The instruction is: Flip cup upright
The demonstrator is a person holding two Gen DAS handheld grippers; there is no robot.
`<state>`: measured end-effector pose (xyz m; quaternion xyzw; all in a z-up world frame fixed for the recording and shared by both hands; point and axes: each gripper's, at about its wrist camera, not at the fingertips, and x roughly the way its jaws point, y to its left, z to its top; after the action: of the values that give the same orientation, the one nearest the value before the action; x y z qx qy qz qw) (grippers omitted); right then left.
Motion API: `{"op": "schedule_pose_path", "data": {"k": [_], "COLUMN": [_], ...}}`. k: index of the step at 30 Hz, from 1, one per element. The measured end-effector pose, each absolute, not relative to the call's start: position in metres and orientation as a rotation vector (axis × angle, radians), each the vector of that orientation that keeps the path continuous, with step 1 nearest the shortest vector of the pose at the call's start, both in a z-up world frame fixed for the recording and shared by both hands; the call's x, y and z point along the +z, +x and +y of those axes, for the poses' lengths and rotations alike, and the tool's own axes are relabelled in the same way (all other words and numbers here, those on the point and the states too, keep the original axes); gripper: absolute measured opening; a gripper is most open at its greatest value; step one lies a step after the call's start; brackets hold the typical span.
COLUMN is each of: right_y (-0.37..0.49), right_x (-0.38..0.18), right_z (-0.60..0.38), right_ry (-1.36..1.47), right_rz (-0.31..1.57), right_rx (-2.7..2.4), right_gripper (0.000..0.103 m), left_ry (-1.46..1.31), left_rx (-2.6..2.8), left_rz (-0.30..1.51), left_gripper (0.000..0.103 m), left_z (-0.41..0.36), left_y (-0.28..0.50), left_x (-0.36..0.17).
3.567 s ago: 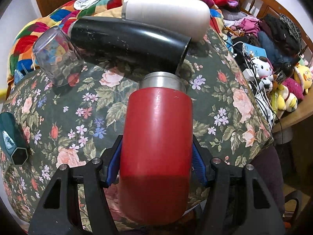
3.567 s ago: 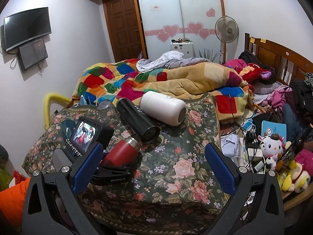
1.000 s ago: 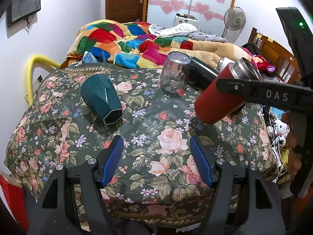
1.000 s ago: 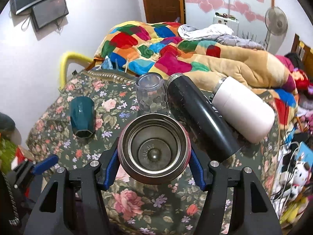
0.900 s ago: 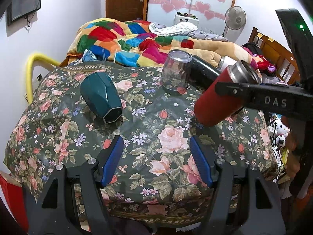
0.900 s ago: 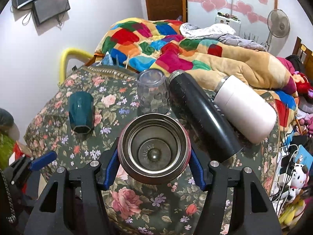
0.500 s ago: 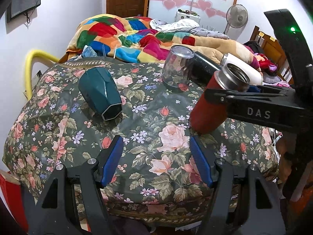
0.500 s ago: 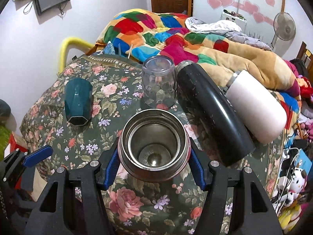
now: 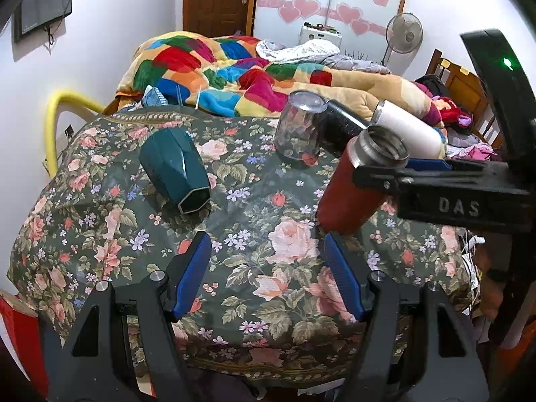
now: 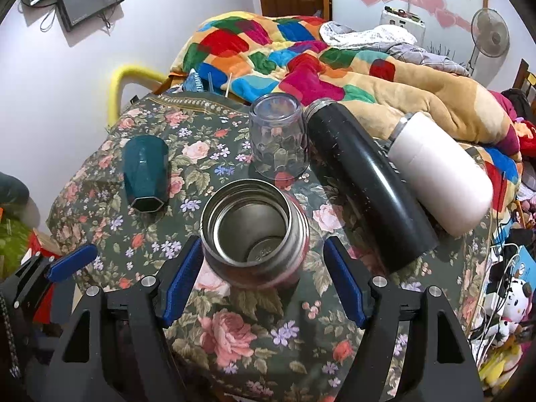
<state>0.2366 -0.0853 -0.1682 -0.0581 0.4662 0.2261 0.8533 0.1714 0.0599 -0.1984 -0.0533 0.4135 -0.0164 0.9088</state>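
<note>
The red steel cup [image 9: 355, 184] stands nearly upright on the floral table, mouth up; from above I see its steel inside [image 10: 254, 231]. My right gripper [image 10: 263, 278] is open, with a gap on each side between its blue pads and the cup; it also shows at the right of the left wrist view [image 9: 432, 181]. My left gripper [image 9: 268, 278] is open and empty, low over the table's front edge.
A teal cup [image 9: 174, 167] lies on its side at the left. A clear glass [image 10: 278, 140] stands mouth down behind the red cup. A black flask [image 10: 365, 181] and a white flask [image 10: 439, 174] lie at the right. A quilted bed is behind.
The right gripper tilted the red cup from lying to nearly upright, set its base on the table, and opened its fingers. The left gripper stayed open and back.
</note>
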Motion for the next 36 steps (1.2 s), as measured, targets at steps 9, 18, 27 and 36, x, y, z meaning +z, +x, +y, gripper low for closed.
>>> {"op": "schedule_pose_path", "data": {"k": [9,18,27,36], "right_y": [0.177,0.092,0.025,0.006], "right_x": [-0.094,-0.014,0.020,0.019], "right_z": [-0.131,-0.174,-0.188,-0.191], "right_ry": [-0.030,0.035,0.052,0.055], "right_rz": [0.751,0.420,0.195,0.112], "right_rx": [0.491,0.441,0.401,0.325], "right_gripper": [0.071,0.071,0.072,0.103], "left_ry": [-0.098,-0.099,-0.056,-0.039], "left_rx": [-0.056,-0.089,-0.076,-0.006], "left_rz": [0.709,0.436,0.168,0.099], "left_gripper": [0.069,0.069,0.089,0.103], "left_z": [0.044,0.026,0.007,0.002], "left_y": [0.136,0.072,-0.005,-0.035], "left_x": [-0.138,-0.049,0.008,0.016]}}
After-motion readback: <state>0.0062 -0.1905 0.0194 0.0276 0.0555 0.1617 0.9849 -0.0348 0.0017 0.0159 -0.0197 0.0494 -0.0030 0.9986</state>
